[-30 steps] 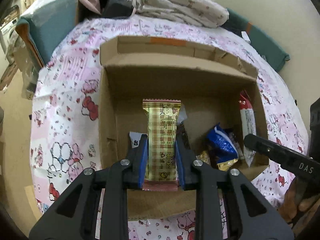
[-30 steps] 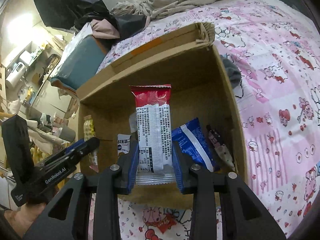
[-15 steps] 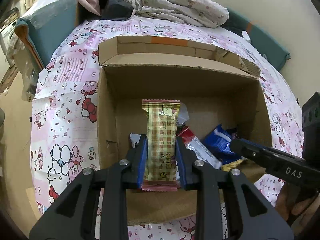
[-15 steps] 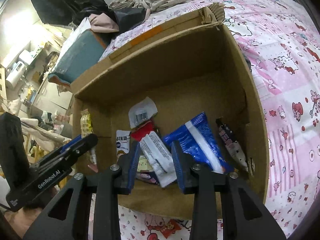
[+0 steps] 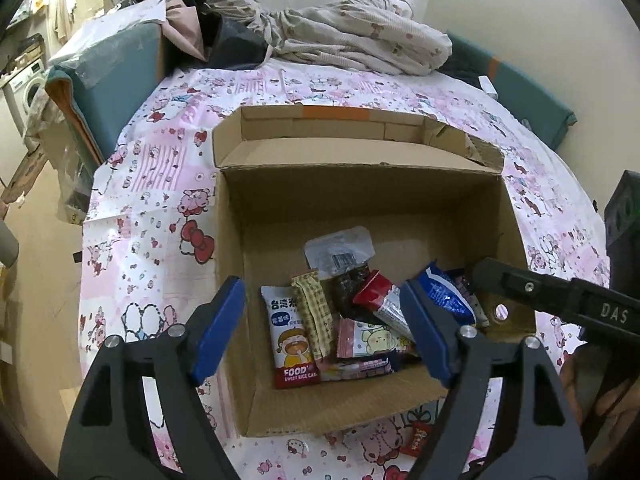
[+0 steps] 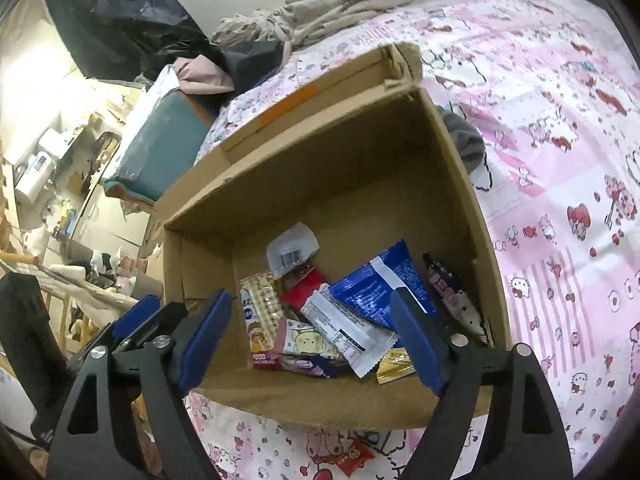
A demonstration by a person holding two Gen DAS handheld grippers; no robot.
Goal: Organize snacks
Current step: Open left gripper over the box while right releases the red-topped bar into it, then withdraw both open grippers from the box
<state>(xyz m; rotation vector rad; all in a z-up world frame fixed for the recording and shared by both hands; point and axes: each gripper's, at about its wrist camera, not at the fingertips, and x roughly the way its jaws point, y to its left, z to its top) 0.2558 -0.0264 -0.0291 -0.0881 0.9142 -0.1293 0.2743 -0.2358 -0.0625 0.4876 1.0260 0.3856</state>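
Above cardboard box (image 5: pixel 360 196), left gripper (image 5: pixel 324 336) and right gripper (image 6: pixel 310 338) opening, empty, snack packets (image 6: pixel 340 320) piled at near wall, far half bare.

The snacks lie in a loose pile at the near end of an open brown box (image 5: pixel 360 208). A yellow checked bar (image 5: pixel 314 316) leans on a rice cake pack (image 5: pixel 290 340). A red and white bar (image 6: pixel 336 320) rests beside a blue bag (image 6: pixel 380 288).
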